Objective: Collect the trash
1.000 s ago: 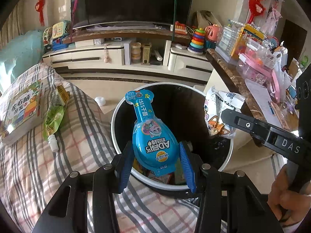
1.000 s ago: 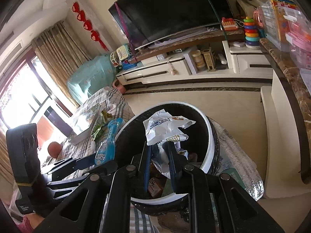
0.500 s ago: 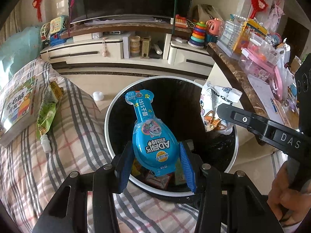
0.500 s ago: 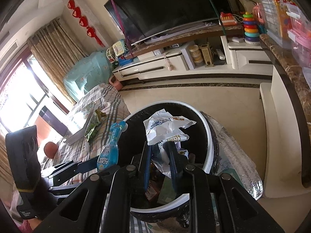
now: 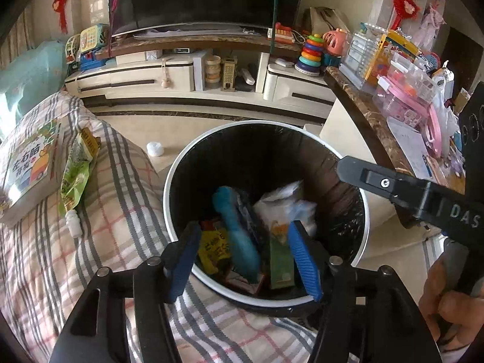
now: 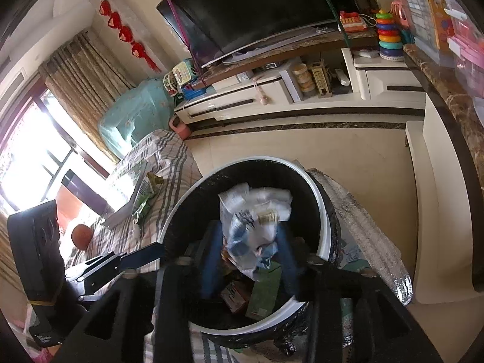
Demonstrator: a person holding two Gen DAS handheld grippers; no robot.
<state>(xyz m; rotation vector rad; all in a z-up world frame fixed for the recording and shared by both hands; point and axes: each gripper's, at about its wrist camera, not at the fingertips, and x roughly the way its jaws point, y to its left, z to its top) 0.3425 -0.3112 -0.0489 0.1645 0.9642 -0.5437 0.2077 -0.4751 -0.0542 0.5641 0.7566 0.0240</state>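
A round trash bin (image 5: 178,163) with a white rim and black liner stands by the sofa; it also shows in the right wrist view (image 6: 320,227). My left gripper (image 5: 242,254) is open and empty over the bin's near rim. The blue bottle-shaped package (image 5: 239,230) lies blurred inside the bin among other wrappers. My right gripper (image 6: 248,260) is open over the bin. The crumpled white wrapper (image 6: 257,220) sits blurred between its fingers, free of them; it also shows in the left wrist view (image 5: 284,208).
A green snack pouch (image 5: 75,175) and a children's book (image 5: 30,169) lie on the plaid sofa cover (image 5: 106,242). A white ball (image 5: 155,149) lies on the floor. A TV cabinet (image 5: 193,75) is behind. A cluttered marble counter (image 5: 378,127) is at right.
Both grippers opened over the bin. The blue package dropped from the left gripper into the bin. The white wrapper left the right gripper's grip and is falling in.
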